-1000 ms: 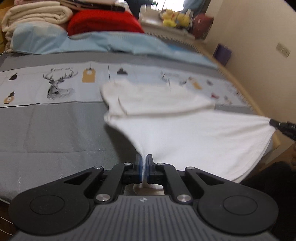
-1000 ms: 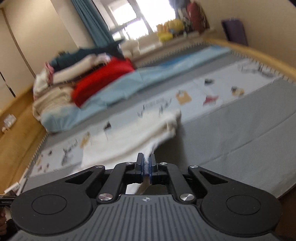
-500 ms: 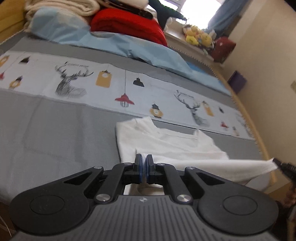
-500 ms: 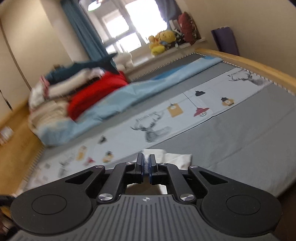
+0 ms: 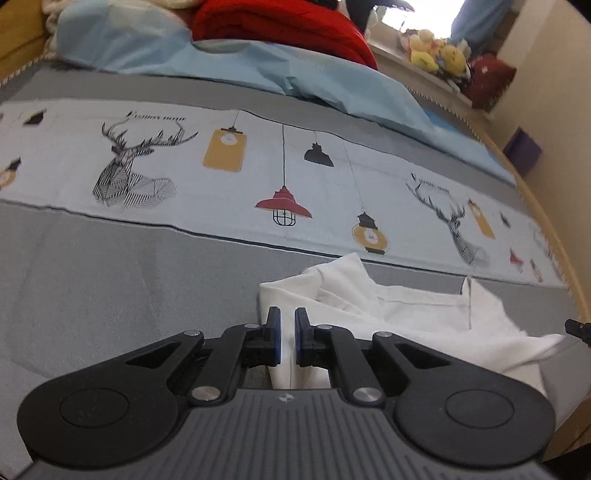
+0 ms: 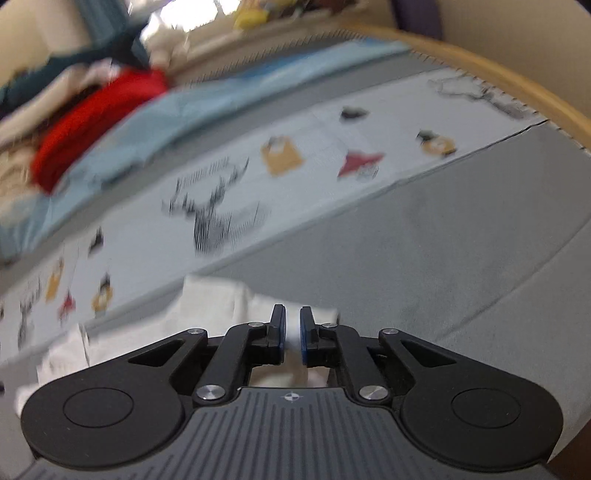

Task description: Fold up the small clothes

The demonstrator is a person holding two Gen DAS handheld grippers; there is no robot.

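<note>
Garment: white cloth garment [image 5: 399,314], soft knit, lying partly folded and rumpled on the grey band of the bedspread [image 5: 110,280], at the near edge of the bed.
Landmark: bedspread, grey woven fabric crossed by a pale printed strip.
Print: line-drawn stag heads, a red hanging lamp [image 5: 283,207], a black lamp, yellow lanterns and a yellow tag; a short line of script above the left stag, too small to read.
Left gripper [image 5: 287,339]: black linkage arms with blue pads, jaws opening; a narrow gap shows, white cloth lies between and under the pads, which no longer press it.
Right gripper [image 6: 292,332]: same build, jaws opening; small gap, white cloth seen through it, not pinched. View blurred.
Garment edge: a thin stitched hem runs along the upper fold; one corner stretches toward the right side of the bed.
Beyond the bedspread: light blue sheet [image 5: 258,70], smooth; red folded blanket [image 5: 280,26], thick and plush.
Window ledge: yellow plush toys [image 5: 436,55], past the far corner of the bedspread.
Bed frame: pale wooden rail [image 6: 498,77], curved along the bedspread's side.
</note>
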